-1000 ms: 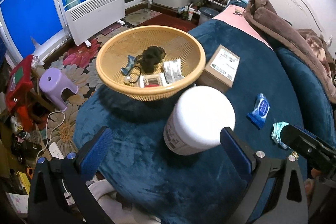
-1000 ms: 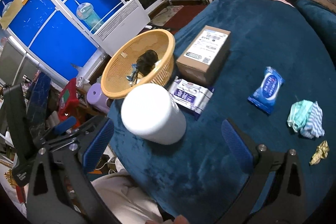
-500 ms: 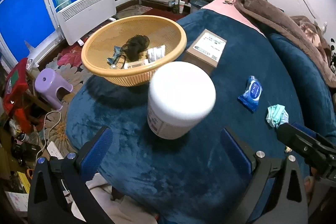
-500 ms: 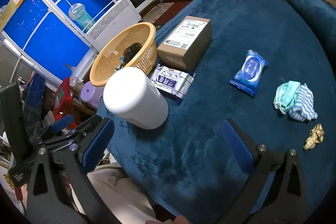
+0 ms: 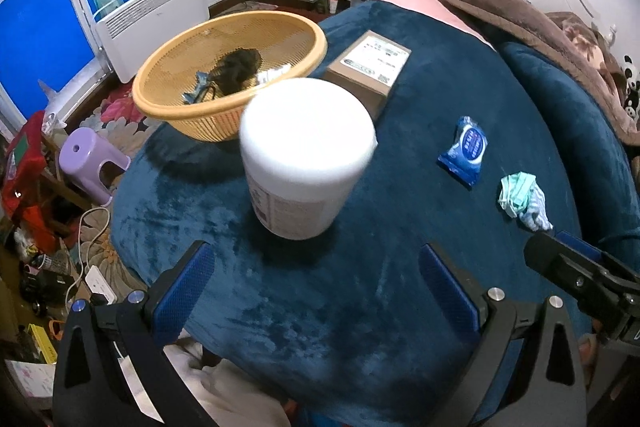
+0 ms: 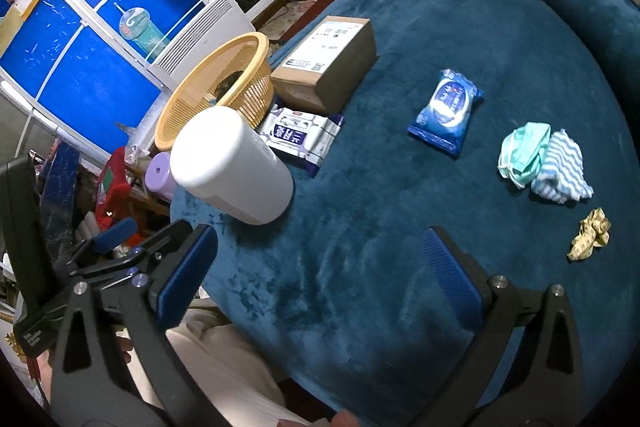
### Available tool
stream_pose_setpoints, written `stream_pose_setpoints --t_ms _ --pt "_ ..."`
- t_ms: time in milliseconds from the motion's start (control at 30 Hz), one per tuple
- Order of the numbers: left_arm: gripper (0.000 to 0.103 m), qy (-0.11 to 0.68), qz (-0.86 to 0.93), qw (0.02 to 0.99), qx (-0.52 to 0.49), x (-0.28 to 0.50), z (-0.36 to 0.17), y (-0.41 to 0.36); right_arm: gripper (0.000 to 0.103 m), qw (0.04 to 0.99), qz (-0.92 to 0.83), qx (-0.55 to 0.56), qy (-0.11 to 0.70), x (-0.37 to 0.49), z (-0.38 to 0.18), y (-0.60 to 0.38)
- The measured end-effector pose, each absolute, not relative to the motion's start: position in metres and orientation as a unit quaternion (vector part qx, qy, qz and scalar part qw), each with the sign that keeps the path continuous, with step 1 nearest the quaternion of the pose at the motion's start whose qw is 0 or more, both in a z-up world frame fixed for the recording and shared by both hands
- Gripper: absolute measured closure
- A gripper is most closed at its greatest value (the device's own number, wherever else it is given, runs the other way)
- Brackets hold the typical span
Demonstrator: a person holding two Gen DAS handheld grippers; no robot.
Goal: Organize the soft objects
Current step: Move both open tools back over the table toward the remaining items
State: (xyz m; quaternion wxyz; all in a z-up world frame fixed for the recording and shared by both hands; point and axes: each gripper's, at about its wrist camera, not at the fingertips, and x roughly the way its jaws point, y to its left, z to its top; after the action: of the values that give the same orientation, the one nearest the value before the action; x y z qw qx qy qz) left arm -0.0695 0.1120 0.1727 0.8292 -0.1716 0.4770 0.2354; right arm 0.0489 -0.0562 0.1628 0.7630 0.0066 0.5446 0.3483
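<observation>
Blue plush bedding (image 6: 400, 235) spreads under both our grippers, and nothing is in either yet. Nearest us, the left gripper (image 5: 316, 291) has its jaws wide apart over bare bed, and the right gripper (image 6: 316, 275) likewise stands open and empty. Just ahead of the left one is a white tub (image 5: 306, 155), standing upright, a hard thing we judge to be none of our business.

Beyond it, on the right side, lie the soft pieces: a teal and striped cloth bundle (image 6: 540, 159), with a crumpled yellowish scrap (image 6: 591, 234) near it, and a blue wipes pack (image 6: 446, 115) a little farther on. A purple-and-white pack (image 6: 298, 133) lies between the tub and the cardboard box (image 6: 326, 63), touching the foot of the orange basket (image 5: 228, 75). That basket sits at the far left edge of the bed, already holding a dark bundle and some small packets.

We judge the step in hand to be choosing and reaching for the next soft piece, most likely with the right gripper toward the cloth bundle. To do it well we should come down over the bundle's middle, keep the jaws apart until they straddle both cloths, press slightly into the plush, and close gently so neither piece slips out.
</observation>
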Motion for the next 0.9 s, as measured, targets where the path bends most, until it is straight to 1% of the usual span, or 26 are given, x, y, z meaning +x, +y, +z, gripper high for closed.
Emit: stream_pose_setpoints --t_ms 567,900 --pt "0.001 0.521 0.193 0.814 -0.168 -0.048 0.126 0.069 0.0 0.758 0.307 0.018 0.576 0.052 0.124 -0.108" --pt "0.001 0.54 0.18 0.806 -0.163 -0.034 0.108 0.054 0.0 0.755 0.283 0.032 0.591 0.059 0.105 -0.135"
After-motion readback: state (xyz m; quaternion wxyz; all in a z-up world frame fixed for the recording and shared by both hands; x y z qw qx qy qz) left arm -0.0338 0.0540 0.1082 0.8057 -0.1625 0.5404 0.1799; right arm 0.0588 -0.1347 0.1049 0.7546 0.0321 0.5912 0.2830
